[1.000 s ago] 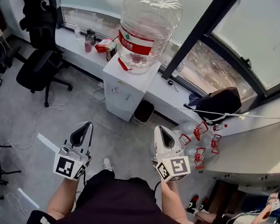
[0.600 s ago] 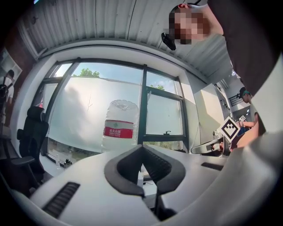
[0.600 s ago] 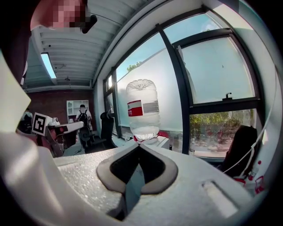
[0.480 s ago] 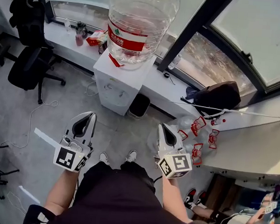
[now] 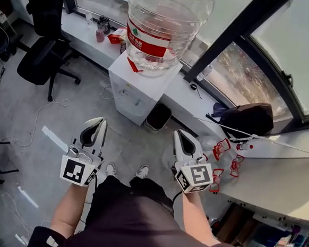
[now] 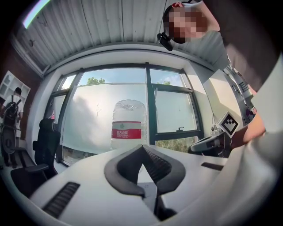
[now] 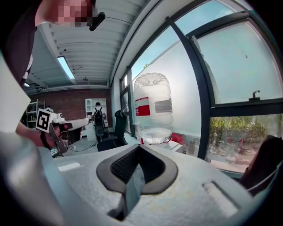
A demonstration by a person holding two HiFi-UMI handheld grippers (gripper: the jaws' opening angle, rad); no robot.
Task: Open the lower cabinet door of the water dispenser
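- The white water dispenser point(image 5: 138, 90) stands against the window ledge point(image 5: 84, 32), with a large clear water bottle with a red label point(image 5: 162, 22) upturned on top.
- Its lower cabinet door point(image 5: 135, 113) looks shut, though the steep angle shows little of it.
- Left hand-held gripper point(image 5: 98, 123): jaws together, nothing between them, well apart from the dispenser.
- Right hand-held gripper point(image 5: 181, 134): jaws closed and empty too, also well apart from it.
- Grey floor point(image 5: 137, 145) lies between both grippers and the dispenser.
- A black waste bin point(image 5: 158, 117) sits just beside the dispenser's base, on its right.
- A black office chair point(image 5: 42, 63) stands off to the left.
- Clear empty bottles with red handles point(image 5: 221, 150) lie near the right gripper.
- A dark bag point(image 5: 245, 119) rests further right.
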